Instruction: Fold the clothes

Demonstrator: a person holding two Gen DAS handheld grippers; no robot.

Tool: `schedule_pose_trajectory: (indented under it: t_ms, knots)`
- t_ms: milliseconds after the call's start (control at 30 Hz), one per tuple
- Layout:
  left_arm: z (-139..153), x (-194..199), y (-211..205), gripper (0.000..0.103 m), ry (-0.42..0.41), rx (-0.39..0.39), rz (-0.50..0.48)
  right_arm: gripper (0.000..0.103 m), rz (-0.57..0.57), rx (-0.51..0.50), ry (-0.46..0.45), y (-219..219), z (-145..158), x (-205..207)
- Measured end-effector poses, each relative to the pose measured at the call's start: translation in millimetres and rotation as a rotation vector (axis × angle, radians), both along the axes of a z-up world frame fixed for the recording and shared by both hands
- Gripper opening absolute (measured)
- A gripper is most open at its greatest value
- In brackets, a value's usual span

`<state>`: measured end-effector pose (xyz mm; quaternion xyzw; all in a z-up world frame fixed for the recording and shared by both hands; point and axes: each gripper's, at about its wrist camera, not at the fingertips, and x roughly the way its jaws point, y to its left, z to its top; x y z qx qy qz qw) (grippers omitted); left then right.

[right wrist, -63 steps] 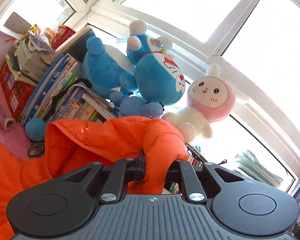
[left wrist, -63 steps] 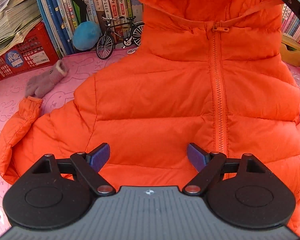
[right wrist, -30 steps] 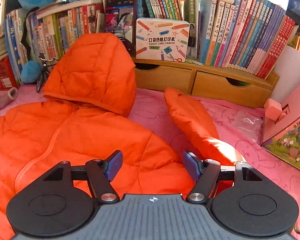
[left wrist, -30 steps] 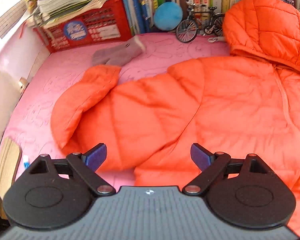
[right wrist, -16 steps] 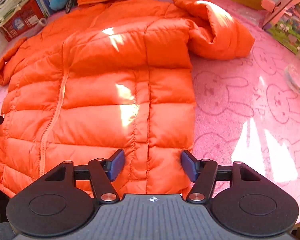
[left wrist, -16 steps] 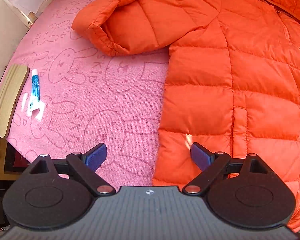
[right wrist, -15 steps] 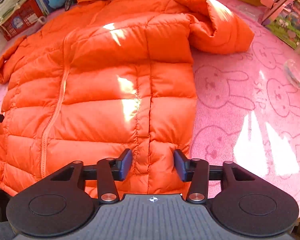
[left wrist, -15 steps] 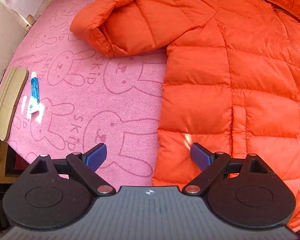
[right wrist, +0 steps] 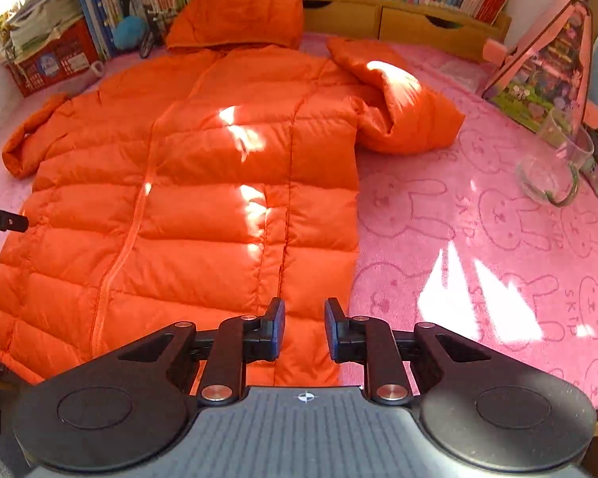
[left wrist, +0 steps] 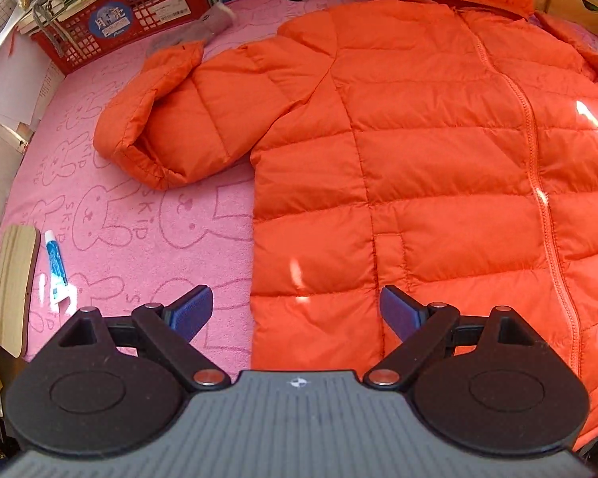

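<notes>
My right gripper (right wrist: 304,328) sits at the hem of the orange puffer jacket (right wrist: 203,199), its pads narrowed to a slim gap around the bottom right corner; whether they actually bite fabric I can't tell. My left gripper (left wrist: 295,310) hangs spread wide over the opposite hem corner. The jacket lies flat, zipped, front up on the pink bunny-print cloth (right wrist: 478,239), sleeves (left wrist: 171,119) out, hood (right wrist: 239,8) farthest. I judge it light, puffy, slick and springy, so I'd pinch seams or hem edges.
</notes>
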<state>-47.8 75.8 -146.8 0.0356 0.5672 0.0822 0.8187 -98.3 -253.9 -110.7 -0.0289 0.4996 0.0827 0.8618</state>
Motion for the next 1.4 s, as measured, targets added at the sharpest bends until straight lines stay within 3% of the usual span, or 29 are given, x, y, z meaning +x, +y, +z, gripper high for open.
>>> schedule_pose_trajectory:
  t_ms: [67,300,400,567,667,733,900,967,1100,1200,1300,1400]
  knots:
    - [3,13,-14,0.092,-0.024,-0.014,-0.024,0.024,-0.011,0.010,-0.100,2,1,33]
    - [5,77,-78,0.092,-0.104,-0.022,-0.122,0.024,0.073,-0.093,-0.198,15,-35,106]
    - [-7,96,-98,0.092,-0.085,0.007,-0.140,0.025,0.108,-0.138,-0.239,21,-50,137]
    - [-34,108,-103,0.096,-0.001,0.007,-0.107,0.020,0.101,-0.207,-0.193,-22,-54,116]
    - [-36,106,-104,0.096,0.012,0.029,-0.106,0.020,0.096,-0.249,-0.165,-48,-56,103]
    - [-36,105,-106,0.096,0.021,0.045,-0.108,0.028,0.093,-0.276,-0.148,-64,-57,95]
    - [-36,113,-109,0.096,0.054,0.058,-0.077,0.064,0.065,-0.253,-0.384,-38,-11,105]
    - [-31,116,-109,0.094,0.054,0.047,-0.058,0.069,0.075,-0.204,-0.408,-32,-6,130]
    - [-11,122,-110,0.093,0.007,-0.024,-0.022,0.069,0.173,-0.234,-0.469,-12,-11,157]
    - [4,127,-108,0.093,-0.039,-0.063,0.034,0.077,0.400,-0.275,-0.597,18,-31,142]
    - [7,130,-105,0.093,-0.042,-0.044,0.084,0.096,0.670,-0.164,-0.616,45,-57,127]
    - [4,130,-101,0.093,-0.024,-0.017,0.107,0.102,0.728,-0.027,-0.511,51,-80,133]
